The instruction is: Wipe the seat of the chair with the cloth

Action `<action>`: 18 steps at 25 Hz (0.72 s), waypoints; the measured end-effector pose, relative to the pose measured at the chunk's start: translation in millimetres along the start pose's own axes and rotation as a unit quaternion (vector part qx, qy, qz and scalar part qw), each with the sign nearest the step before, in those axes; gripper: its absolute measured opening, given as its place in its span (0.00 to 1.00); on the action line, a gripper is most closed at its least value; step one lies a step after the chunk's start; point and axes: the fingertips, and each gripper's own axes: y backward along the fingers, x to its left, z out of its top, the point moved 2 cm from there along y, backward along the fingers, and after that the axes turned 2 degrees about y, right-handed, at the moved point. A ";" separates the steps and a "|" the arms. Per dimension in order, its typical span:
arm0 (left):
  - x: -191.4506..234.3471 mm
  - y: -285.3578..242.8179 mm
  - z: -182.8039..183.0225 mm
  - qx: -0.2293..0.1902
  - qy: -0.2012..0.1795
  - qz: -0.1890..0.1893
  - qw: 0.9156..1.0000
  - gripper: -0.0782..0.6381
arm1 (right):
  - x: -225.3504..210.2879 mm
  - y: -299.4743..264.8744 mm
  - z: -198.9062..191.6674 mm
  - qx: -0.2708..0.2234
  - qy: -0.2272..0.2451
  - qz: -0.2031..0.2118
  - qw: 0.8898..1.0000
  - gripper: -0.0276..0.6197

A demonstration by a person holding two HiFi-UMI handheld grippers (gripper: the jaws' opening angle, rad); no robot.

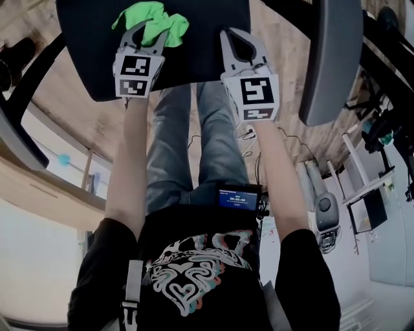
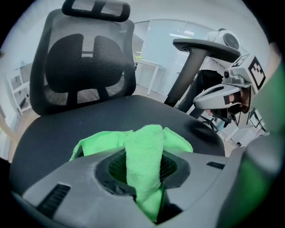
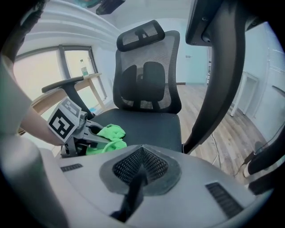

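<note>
Left gripper [image 1: 146, 37] is clamped on the green cloth [image 1: 152, 18], which bunches out ahead of its jaws and lies on the dark seat [image 1: 200, 45]. Right gripper [image 1: 237, 40], just beside it, has its jaws together on nothing. Wiping looks barely begun; next the cloth wants pressing flat and sweeping ahead toward the backrest [image 2: 84, 67]. Only the left gripper view shows the pinched fold and the backrest; the head view shows both grippers side by side.

Office, mesh chair [image 3: 147, 75], desk [image 3: 78, 87]
</note>
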 end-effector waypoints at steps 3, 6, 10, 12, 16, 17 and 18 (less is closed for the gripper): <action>-23.7 -12.1 8.7 0.003 -0.025 -0.035 0.999 0.26 | -4.7 3.2 -4.6 0.002 -0.002 -0.006 1.000 0.05; -38.4 -19.2 12.8 -0.002 -0.034 -0.054 0.998 0.26 | -6.2 4.8 -7.7 -0.001 -0.008 -0.008 1.000 0.05; -55.1 -28.8 18.0 -0.011 -0.051 -0.077 0.996 0.26 | -10.6 8.7 -10.6 -0.005 -0.016 -0.013 1.000 0.05; -68.4 -37.0 22.4 -0.018 -0.070 -0.098 0.993 0.26 | -13.5 10.1 -13.7 -0.001 -0.015 -0.018 1.000 0.05; -101.0 -47.4 36.1 -0.024 -0.109 -0.145 0.983 0.26 | -17.7 13.8 -17.8 0.004 -0.009 -0.026 1.000 0.05; -106.4 -48.9 38.4 -0.026 -0.115 -0.153 0.981 0.26 | -19.3 14.5 -17.4 0.003 -0.010 -0.026 1.000 0.05; -110.8 -50.2 40.2 -0.028 -0.119 -0.159 0.980 0.26 | -22.0 15.2 -16.6 0.000 -0.014 -0.028 1.000 0.05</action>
